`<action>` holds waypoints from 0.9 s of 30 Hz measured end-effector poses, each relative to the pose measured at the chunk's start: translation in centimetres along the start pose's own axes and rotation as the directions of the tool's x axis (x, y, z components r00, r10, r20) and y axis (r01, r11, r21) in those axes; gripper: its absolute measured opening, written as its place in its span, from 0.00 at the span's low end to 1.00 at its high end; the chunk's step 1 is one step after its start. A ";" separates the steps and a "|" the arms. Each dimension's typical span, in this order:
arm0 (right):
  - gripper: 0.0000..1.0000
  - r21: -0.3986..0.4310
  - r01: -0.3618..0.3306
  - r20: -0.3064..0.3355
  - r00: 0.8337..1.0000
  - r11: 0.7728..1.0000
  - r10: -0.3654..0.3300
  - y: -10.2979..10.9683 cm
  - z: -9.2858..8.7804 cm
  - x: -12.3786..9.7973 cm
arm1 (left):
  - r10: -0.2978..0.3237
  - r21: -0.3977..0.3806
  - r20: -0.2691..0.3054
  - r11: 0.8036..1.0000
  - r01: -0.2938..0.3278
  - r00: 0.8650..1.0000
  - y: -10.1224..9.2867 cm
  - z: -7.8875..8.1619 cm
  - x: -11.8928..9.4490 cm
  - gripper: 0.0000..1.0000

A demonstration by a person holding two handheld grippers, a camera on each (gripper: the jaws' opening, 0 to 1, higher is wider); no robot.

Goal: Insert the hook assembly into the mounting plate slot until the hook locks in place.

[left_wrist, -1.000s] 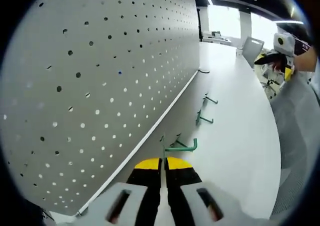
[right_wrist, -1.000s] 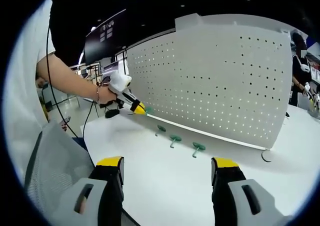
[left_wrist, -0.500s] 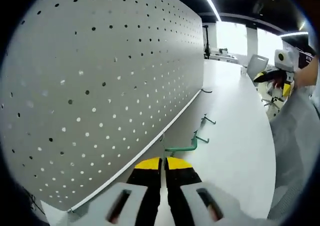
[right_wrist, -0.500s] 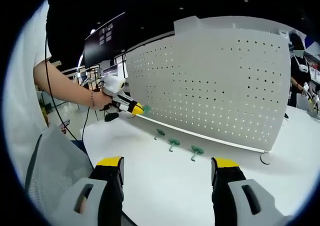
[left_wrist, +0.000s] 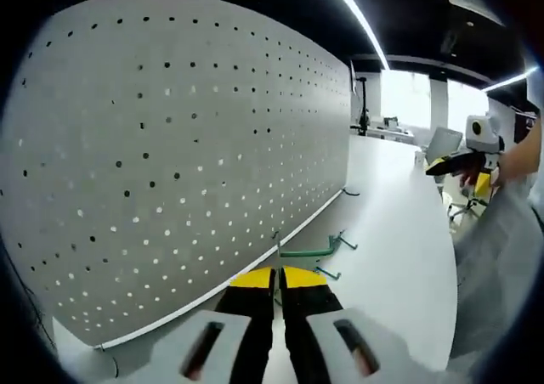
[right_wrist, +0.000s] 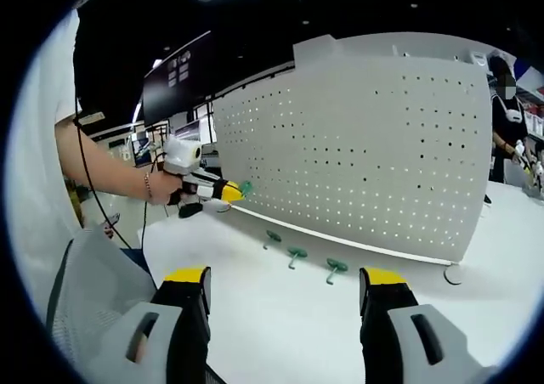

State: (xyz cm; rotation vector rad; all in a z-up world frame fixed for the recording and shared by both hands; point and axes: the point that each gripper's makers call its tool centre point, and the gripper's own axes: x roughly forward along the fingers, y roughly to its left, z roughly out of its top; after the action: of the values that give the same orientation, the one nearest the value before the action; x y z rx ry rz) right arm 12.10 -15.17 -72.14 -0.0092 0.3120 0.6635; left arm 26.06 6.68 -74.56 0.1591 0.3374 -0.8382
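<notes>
The grey pegboard mounting plate (left_wrist: 170, 146) stands upright on the white table (left_wrist: 399, 248). My left gripper (left_wrist: 278, 273) is shut on a green hook (left_wrist: 308, 251), held close to the plate's lower rows of holes. In the right gripper view that left gripper (right_wrist: 223, 192) sits by the pegboard's (right_wrist: 365, 146) left end with the green hook (right_wrist: 246, 188) at its tip. My right gripper (right_wrist: 286, 286) hangs open over the table's near side, nothing between its jaws. It also appears far right in the left gripper view, as the right gripper (left_wrist: 463, 161).
Three more green hooks (right_wrist: 272, 236) (right_wrist: 297, 253) (right_wrist: 336, 267) lie on the table along the plate's foot. A black hook (right_wrist: 453, 273) lies at the plate's right end. A grey mesh chair back (right_wrist: 93, 290) is at the near left. A person (right_wrist: 510, 104) stands far right.
My left gripper has drawn back along the plate and levelled out, the green hook still in it; the hooks on the table now look farther off. The right gripper stays open and still.
</notes>
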 end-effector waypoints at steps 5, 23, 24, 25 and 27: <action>0.68 0.009 -0.002 0.016 1.000 1.000 0.002 0.0 0.4 -0.1 | -0.002 -0.021 0.065 1.000 0.003 0.998 -0.7 1.4 -0.4 0.02; 0.68 0.020 -0.015 0.060 0.998 1.000 0.013 0.4 1.4 0.2 | 0.035 -0.070 0.268 0.997 -0.016 0.963 -2.0 6.8 -3.6 0.02; 0.68 0.020 -0.015 0.061 0.998 1.000 0.014 0.5 1.4 0.2 | 0.033 -0.077 0.272 0.997 -0.013 0.962 -2.2 7.0 -3.7 0.02; 0.68 0.018 -0.015 0.061 0.998 1.000 0.014 0.5 1.4 0.2 | 0.034 -0.091 0.283 0.996 -0.008 0.959 -2.3 7.2 -3.8 0.02; 0.68 0.018 -0.016 0.064 0.998 1.000 0.015 0.5 1.5 0.2 | 0.036 -0.092 0.290 0.996 -0.010 0.956 -2.6 7.4 -4.0 0.02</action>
State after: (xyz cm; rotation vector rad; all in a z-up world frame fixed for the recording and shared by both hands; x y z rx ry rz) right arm 12.41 -14.46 -70.73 0.0317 0.2569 0.6749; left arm 23.36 5.74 -66.22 -0.0449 0.0942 -0.8086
